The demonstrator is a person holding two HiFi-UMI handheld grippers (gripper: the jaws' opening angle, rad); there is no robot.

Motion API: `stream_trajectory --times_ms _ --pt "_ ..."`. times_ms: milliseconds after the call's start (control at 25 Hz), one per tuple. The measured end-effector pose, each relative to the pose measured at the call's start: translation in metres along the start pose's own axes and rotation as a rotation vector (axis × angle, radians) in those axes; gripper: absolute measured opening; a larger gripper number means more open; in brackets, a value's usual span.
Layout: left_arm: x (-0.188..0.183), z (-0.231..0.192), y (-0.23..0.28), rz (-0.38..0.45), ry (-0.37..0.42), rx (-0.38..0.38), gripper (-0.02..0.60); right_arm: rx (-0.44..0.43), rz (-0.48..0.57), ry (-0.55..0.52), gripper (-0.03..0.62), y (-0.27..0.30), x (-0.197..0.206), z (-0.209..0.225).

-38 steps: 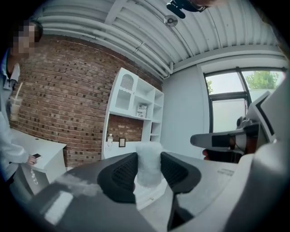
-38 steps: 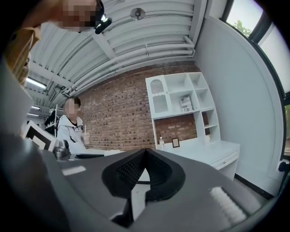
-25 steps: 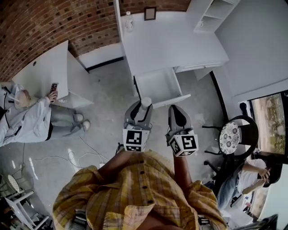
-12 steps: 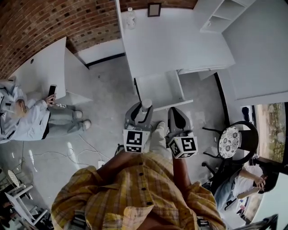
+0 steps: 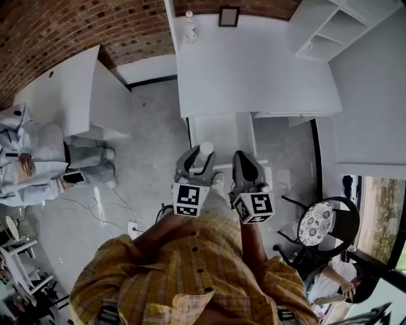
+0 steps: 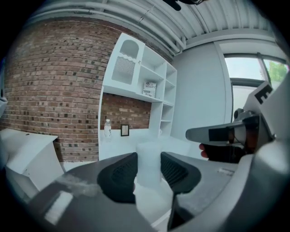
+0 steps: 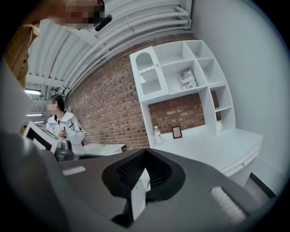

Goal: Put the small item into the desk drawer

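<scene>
A small pale cylinder is pinched in my left gripper; in the left gripper view the cylinder stands upright between the two dark pads of that gripper. My right gripper is beside it, jaws shut with nothing between them. Both hover at the front edge of the open white drawer, which is pulled out from the white desk. The drawer's inside looks bare.
On the desk's far edge stand a water bottle and a small picture frame, with a white shelf unit at right. A second white desk and a seated person are at left, a patterned chair at right.
The desk and open drawer have drawn nearer, so both grippers now sit over the drawer's front edge. The left gripper's hold on the cylinder is unchanged. The seated person has lowered the phone.
</scene>
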State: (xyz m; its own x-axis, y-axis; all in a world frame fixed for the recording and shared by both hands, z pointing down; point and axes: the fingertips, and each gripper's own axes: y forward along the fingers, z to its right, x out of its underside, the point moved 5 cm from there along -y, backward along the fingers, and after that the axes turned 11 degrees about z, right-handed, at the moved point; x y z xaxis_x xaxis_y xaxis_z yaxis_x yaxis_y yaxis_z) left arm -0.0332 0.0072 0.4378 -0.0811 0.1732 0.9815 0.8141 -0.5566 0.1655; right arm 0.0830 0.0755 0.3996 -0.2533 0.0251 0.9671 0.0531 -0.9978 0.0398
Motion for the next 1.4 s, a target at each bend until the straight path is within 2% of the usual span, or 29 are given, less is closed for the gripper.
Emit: stream_trajectory --times_ms 240,680,920,1400 --pt "0.016 0.006 0.034 -0.06 -0.023 -0.071 0.169 -0.051 -0.059 0.042 -0.002 0.021 0.015 0.041" --pt "0.062 -0.007 0.085 -0.164 -0.104 -0.176 0.169 -0.102 -0.143 0.072 -0.002 0.05 0.05 0.08" --pt "0.09 -0.018 0.104 -0.221 -0.159 -0.235 0.169 -0.126 -0.184 0.076 -0.002 0.065 0.069 0.094" --pt "0.146 -0.036 0.129 -0.348 -0.249 -0.303 0.169 -0.148 -0.252 0.083 -0.002 0.087 0.106 0.11"
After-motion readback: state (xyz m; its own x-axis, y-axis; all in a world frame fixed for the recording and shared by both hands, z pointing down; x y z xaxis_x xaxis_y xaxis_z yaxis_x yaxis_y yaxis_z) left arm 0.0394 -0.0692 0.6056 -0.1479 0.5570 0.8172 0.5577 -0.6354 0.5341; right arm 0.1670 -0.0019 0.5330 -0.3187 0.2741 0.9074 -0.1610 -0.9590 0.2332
